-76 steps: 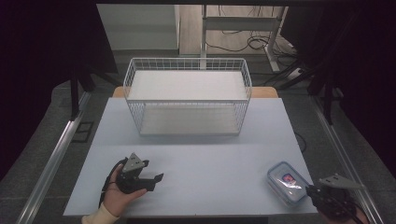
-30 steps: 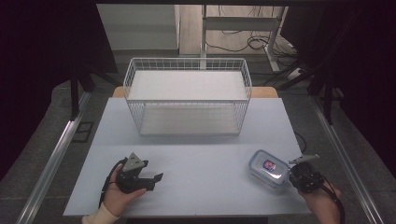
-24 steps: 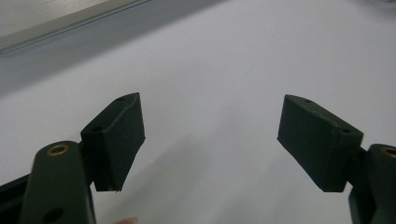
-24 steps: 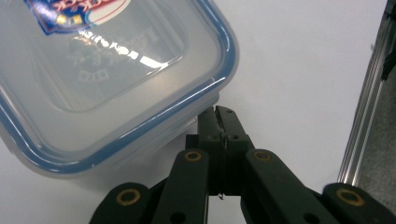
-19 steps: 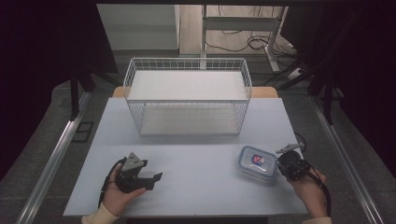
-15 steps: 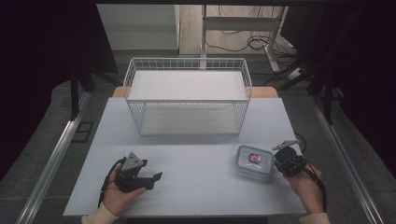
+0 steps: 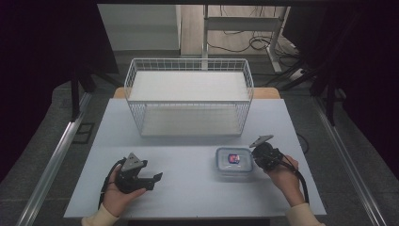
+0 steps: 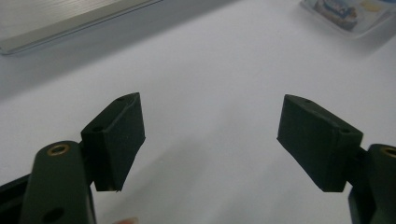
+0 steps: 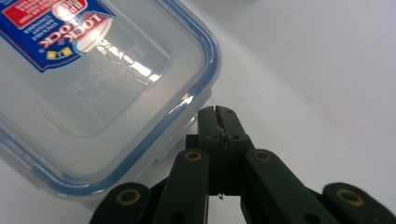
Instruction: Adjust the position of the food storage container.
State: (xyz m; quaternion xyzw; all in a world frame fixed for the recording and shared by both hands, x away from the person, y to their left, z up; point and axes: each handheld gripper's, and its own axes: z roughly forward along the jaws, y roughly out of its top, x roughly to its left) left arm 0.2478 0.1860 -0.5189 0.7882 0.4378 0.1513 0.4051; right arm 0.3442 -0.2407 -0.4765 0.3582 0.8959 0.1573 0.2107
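A clear plastic food container with a blue-rimmed lid and a red-and-blue label lies flat on the white table, right of centre. My right gripper sits at its right side, shut. In the right gripper view the closed tips rest against the container at its rim, beside a lid flap, with nothing visibly between them. My left gripper lies low at the front left, open and holding nothing. In the left gripper view its jaws stand wide apart over bare table, with the container far off.
A white wire basket stands at the back middle of the table, with nothing inside it. Aluminium rails run along both table sides. Cables lie on the floor behind.
My right gripper has come in from the front right corner, moving left and away from me, and the container has travelled with it toward the table's middle. The left gripper has stayed put.
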